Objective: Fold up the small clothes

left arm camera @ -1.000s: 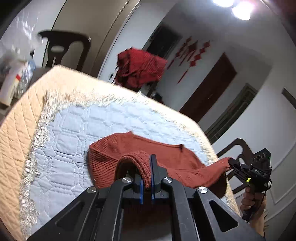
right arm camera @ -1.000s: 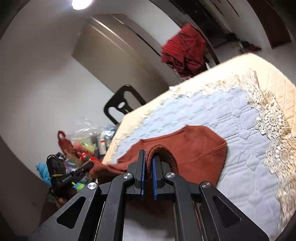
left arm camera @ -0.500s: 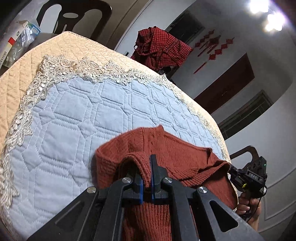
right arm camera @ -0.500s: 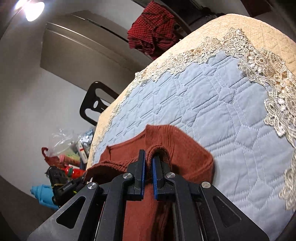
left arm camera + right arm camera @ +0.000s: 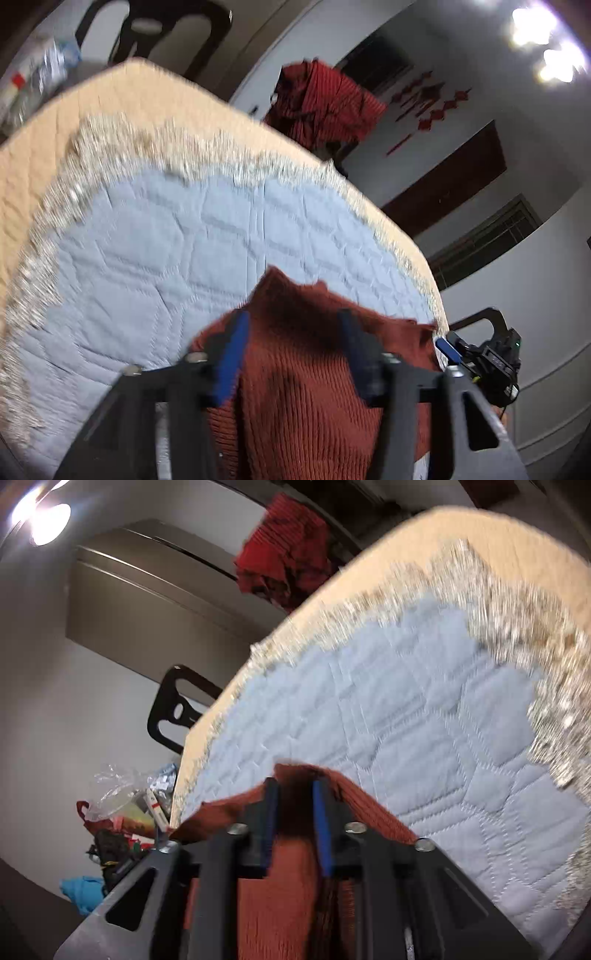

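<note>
Both the left gripper (image 5: 291, 325) and right gripper (image 5: 293, 797) have just opened, releasing the folded rust-red ribbed knit sweater (image 5: 314, 387) onto the table

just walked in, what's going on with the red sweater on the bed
A person with a gripper in each hand is folding a rust-red knit sweater on the blue quilted cover. The left gripper and right gripper have just been opening; the knit lies between the spread jaws, apparently released.
</note>
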Action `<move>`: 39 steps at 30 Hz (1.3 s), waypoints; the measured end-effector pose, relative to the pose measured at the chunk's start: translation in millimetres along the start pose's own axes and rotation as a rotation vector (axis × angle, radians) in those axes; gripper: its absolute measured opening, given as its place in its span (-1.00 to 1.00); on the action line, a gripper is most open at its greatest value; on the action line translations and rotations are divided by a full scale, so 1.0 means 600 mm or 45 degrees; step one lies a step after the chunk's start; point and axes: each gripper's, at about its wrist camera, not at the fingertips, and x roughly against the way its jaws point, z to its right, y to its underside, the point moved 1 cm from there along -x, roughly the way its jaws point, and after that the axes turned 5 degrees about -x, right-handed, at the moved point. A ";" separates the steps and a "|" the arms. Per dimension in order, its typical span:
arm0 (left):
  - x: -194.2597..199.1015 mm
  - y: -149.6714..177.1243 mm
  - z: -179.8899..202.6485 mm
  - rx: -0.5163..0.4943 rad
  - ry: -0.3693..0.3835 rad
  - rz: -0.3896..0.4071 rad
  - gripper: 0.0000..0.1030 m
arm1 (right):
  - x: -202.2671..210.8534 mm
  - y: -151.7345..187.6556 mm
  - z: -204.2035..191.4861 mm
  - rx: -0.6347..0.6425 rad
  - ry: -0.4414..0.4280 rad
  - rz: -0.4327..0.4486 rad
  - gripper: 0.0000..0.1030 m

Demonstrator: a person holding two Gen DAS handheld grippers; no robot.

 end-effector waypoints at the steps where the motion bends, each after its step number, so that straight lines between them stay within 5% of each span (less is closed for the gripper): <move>1: 0.011 -0.002 0.001 -0.009 -0.002 0.023 0.13 | 0.006 -0.002 -0.003 0.009 -0.005 0.018 -0.33; 5: 0.038 0.006 0.019 -0.102 -0.047 0.061 0.13 | 0.033 0.002 -0.023 0.080 -0.007 0.071 -0.32; 10: 0.060 0.064 0.059 -0.280 -0.024 0.009 0.12 | 0.042 0.052 -0.052 0.254 0.029 -0.003 -0.33; 16: 0.046 0.129 0.094 -0.465 -0.098 -0.065 0.11 | 0.029 0.101 -0.022 0.353 0.194 -0.095 -0.64; 20: 0.018 0.129 0.089 -0.480 -0.205 -0.093 -0.17 | 0.032 0.077 -0.003 0.285 0.212 -0.042 -0.76; 30: 0.106 0.182 0.081 -0.412 -0.177 -0.025 -0.17 | 0.103 0.176 -0.037 0.478 0.184 -0.060 -0.71; 39: 0.099 0.196 0.086 -0.402 -0.267 -0.022 -0.17 | 0.108 0.164 0.007 0.330 0.203 0.003 -0.74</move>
